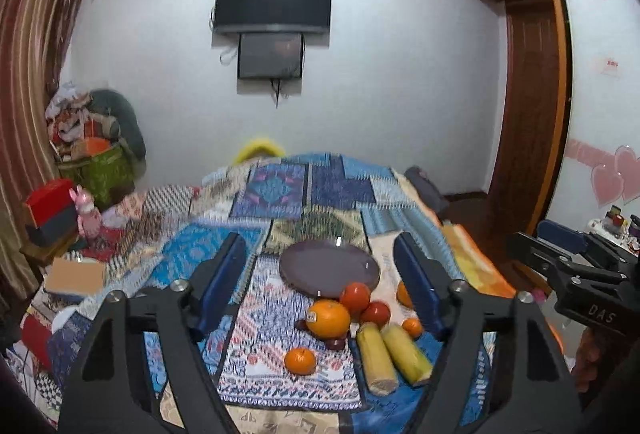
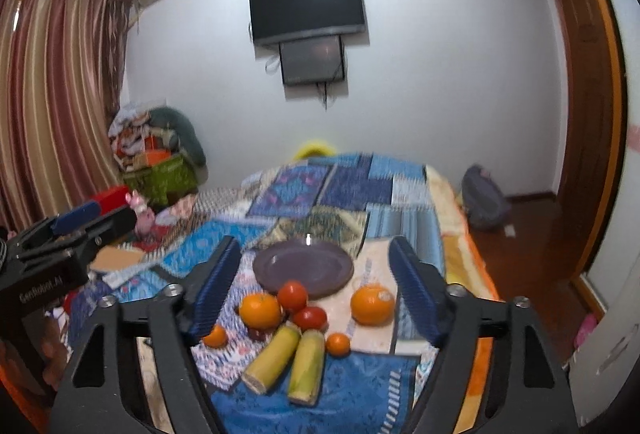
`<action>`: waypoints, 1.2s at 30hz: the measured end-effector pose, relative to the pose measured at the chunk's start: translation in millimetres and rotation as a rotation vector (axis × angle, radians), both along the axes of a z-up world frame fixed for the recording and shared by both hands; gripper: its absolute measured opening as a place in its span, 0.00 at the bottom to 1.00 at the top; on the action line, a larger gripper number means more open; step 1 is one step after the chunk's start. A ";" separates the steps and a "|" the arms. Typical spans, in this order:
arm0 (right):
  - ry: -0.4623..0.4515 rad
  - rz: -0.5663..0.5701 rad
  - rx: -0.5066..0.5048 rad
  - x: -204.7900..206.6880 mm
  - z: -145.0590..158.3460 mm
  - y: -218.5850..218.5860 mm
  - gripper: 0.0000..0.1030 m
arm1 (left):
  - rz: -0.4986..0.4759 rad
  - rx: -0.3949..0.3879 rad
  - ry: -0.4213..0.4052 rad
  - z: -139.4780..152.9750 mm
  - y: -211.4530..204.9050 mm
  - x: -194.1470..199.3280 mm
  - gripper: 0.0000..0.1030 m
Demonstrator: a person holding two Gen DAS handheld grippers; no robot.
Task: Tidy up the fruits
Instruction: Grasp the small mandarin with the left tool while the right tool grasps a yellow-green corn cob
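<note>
left wrist: left gripper [image 1: 320,266] spread wide, holding nothing; purple plate [image 1: 304,262] ahead between the fingers, large orange [image 1: 328,318] just below it.
right wrist: right gripper [image 2: 314,274] spread, empty; tomatoes [image 2: 293,295] and corn cobs [image 2: 274,360] ahead; second orange [image 2: 372,304] near its right finger.
risk: round fruit on the soft quilt [image 2: 360,382] will probably roll if nudged.

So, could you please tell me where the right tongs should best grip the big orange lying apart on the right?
Probably across its round middle, from above. That orange sits apart from the pile, beside the plate, with free cloth on both sides. The right tongs stand open, seemingly wider than the fruit.
</note>
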State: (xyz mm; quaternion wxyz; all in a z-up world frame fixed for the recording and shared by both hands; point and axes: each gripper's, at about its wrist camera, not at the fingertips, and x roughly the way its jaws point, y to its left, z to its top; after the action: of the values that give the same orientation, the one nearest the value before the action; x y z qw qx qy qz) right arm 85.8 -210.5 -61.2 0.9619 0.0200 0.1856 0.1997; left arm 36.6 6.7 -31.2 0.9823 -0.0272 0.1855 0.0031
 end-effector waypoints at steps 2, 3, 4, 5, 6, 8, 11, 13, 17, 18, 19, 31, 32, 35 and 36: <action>0.058 0.020 -0.004 8.5 -13.5 -0.6 0.60 | -0.015 -0.016 0.055 -11.6 5.8 9.7 0.63; 0.084 0.028 -0.008 12.0 -19.2 -0.3 0.59 | -0.016 -0.019 0.081 -18.1 8.3 14.1 0.61; 0.104 0.033 -0.013 14.8 -24.3 0.1 0.56 | -0.014 -0.018 0.108 -25.2 11.1 18.5 0.60; 0.132 0.036 -0.022 18.2 -31.8 1.0 0.54 | -0.010 -0.017 0.134 -32.9 13.4 22.6 0.60; 0.152 0.038 -0.028 20.6 -37.0 1.6 0.54 | -0.009 -0.017 0.157 -39.7 15.8 26.0 0.59; 0.194 0.041 -0.040 25.0 -49.0 3.0 0.50 | -0.010 -0.019 0.203 -54.4 21.6 32.6 0.58; 0.270 0.054 -0.047 33.7 -66.1 2.8 0.45 | -0.019 -0.023 0.264 -75.7 28.2 41.0 0.58; 0.330 0.069 -0.046 40.1 -76.9 4.3 0.42 | -0.027 -0.029 0.302 -87.4 30.9 45.4 0.58; 0.404 0.081 -0.075 50.1 -98.6 9.0 0.41 | -0.037 -0.036 0.385 -113.8 34.5 58.5 0.57; 0.422 0.085 -0.082 53.8 -104.4 11.3 0.41 | -0.040 -0.039 0.404 -120.4 34.9 62.4 0.57; 0.439 0.089 -0.085 57.9 -109.2 11.4 0.41 | -0.044 -0.042 0.425 -127.9 35.4 65.9 0.56; 0.570 0.151 -0.098 83.0 -143.7 27.2 0.39 | -0.100 -0.098 0.535 -167.9 36.5 92.8 0.44; 0.580 0.158 -0.096 84.2 -146.0 29.1 0.38 | -0.108 -0.099 0.537 -169.4 35.6 94.0 0.40; 0.597 0.170 -0.106 88.5 -152.7 35.3 0.37 | -0.109 -0.082 0.555 -176.9 32.4 98.9 0.37; 0.597 0.171 -0.108 89.4 -153.7 35.9 0.37 | -0.109 -0.082 0.562 -179.8 32.2 100.3 0.37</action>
State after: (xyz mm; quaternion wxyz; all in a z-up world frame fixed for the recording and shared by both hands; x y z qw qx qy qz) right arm 175.3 -174.6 -214.9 0.8443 0.0111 0.4712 0.2550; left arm 136.9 38.9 -211.0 0.8891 -0.0550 0.4517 -0.0498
